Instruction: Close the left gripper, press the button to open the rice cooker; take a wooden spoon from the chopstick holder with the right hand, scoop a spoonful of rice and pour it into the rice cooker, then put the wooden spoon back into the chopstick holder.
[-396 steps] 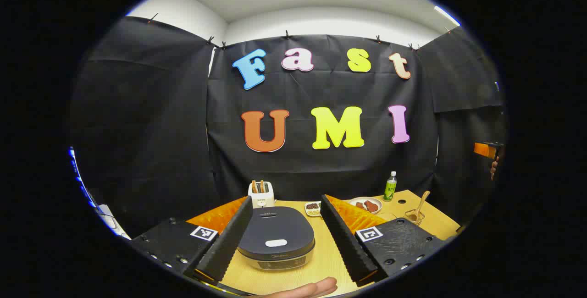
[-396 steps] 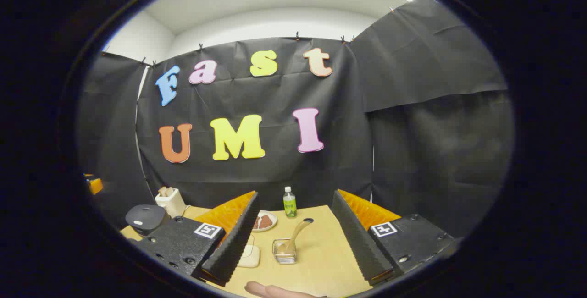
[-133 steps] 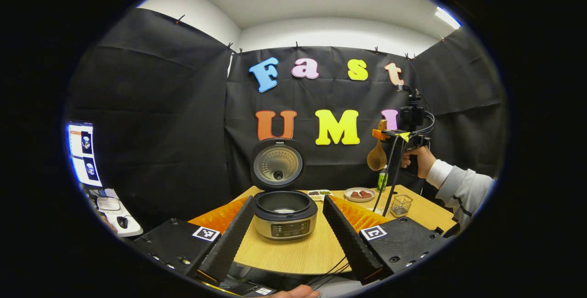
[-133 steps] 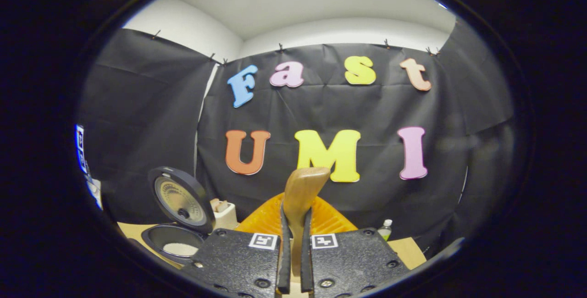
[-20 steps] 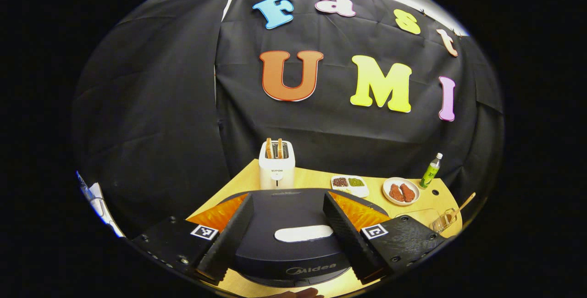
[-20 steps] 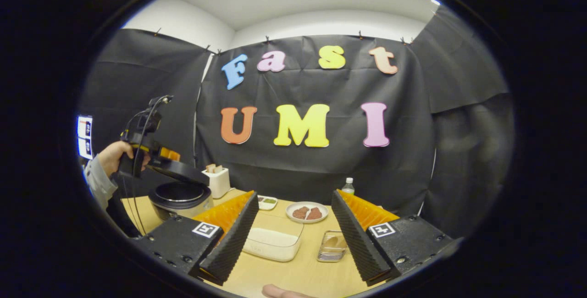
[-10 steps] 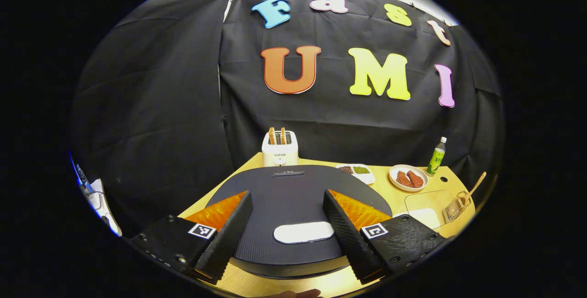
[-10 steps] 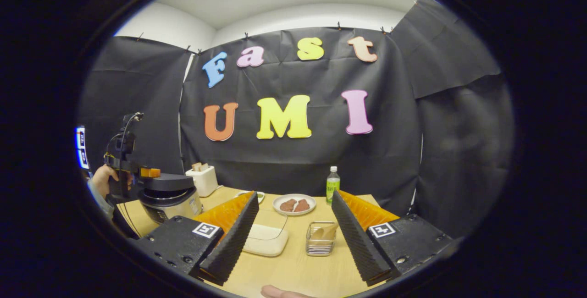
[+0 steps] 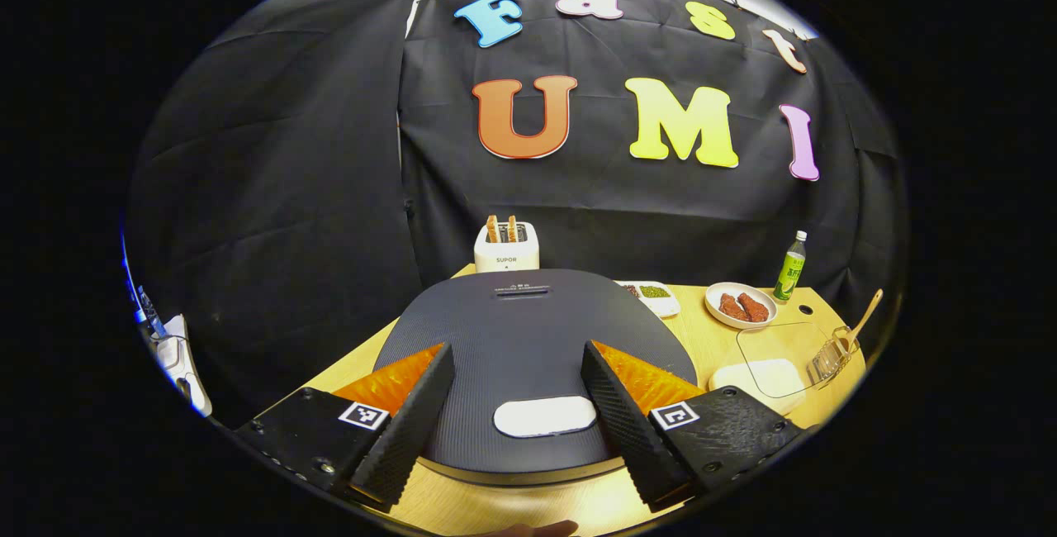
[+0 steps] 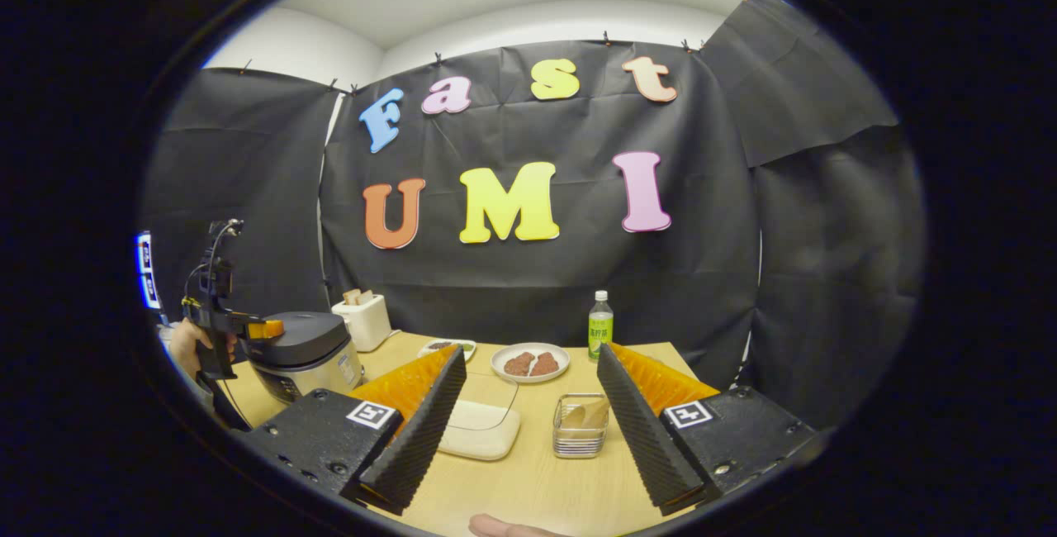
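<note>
Lid (image 9: 528, 330) of the rice cooker (image 10: 307, 355) has come down flat now, under my spread left gripper (image 9: 516, 413). Right gripper (image 10: 528, 417) is spread and empty too. Wooden spoon (image 10: 585, 415) sits back in the chopstick holder (image 10: 580, 436) at twelve o'clock, so I judge the task finished.

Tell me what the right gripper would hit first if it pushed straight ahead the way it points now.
Probably the chopstick holder, the wire basket holding the wooden spoon, which sits between the open right gripper's fingers in its own view. Depth is unclear, so it might pass above.
</note>
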Action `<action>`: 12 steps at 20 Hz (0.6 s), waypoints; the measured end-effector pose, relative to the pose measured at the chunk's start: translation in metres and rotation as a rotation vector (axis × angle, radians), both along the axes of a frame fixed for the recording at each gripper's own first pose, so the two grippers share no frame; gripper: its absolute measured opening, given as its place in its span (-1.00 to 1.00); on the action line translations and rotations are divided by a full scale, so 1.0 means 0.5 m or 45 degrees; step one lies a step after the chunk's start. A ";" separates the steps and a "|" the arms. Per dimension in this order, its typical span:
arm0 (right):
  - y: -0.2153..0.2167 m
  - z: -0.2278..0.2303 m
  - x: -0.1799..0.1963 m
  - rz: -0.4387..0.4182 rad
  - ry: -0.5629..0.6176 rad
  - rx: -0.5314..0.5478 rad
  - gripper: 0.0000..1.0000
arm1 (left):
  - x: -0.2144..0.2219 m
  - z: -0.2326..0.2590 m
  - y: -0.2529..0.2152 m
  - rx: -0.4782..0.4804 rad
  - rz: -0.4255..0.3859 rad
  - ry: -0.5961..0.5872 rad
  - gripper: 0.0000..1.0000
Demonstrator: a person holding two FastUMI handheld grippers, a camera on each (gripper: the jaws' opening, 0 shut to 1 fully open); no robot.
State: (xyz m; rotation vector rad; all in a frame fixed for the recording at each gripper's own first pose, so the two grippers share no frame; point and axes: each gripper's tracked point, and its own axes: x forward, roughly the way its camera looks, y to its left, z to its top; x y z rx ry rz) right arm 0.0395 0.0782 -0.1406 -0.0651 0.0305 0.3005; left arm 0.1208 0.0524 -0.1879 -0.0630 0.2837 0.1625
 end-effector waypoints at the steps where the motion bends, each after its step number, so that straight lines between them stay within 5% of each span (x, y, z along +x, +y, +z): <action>1: 0.002 -0.002 0.003 -0.002 0.003 -0.001 1.00 | -0.006 0.000 -0.001 0.006 0.007 -0.012 1.00; 3: 0.006 -0.004 0.008 -0.012 0.014 -0.001 1.00 | -0.015 -0.001 -0.005 0.024 0.019 -0.047 1.00; 4: 0.008 -0.006 0.011 -0.018 0.022 -0.004 1.00 | -0.015 0.000 -0.007 0.022 0.021 -0.073 0.83; 5: 0.011 -0.008 0.015 -0.023 0.034 -0.011 1.00 | -0.017 0.000 -0.006 0.014 0.025 -0.102 1.00; 9: 0.040 -0.011 0.015 -0.014 0.069 -0.020 1.00 | -0.020 -0.004 -0.008 0.004 0.031 -0.197 1.00; 10: 0.047 -0.011 0.014 -0.014 0.076 -0.021 1.00 | -0.020 -0.006 -0.008 0.003 0.030 -0.216 0.84; 12: 0.063 -0.004 0.016 -0.016 0.077 -0.028 1.00 | -0.021 -0.004 -0.008 0.005 0.034 -0.261 1.00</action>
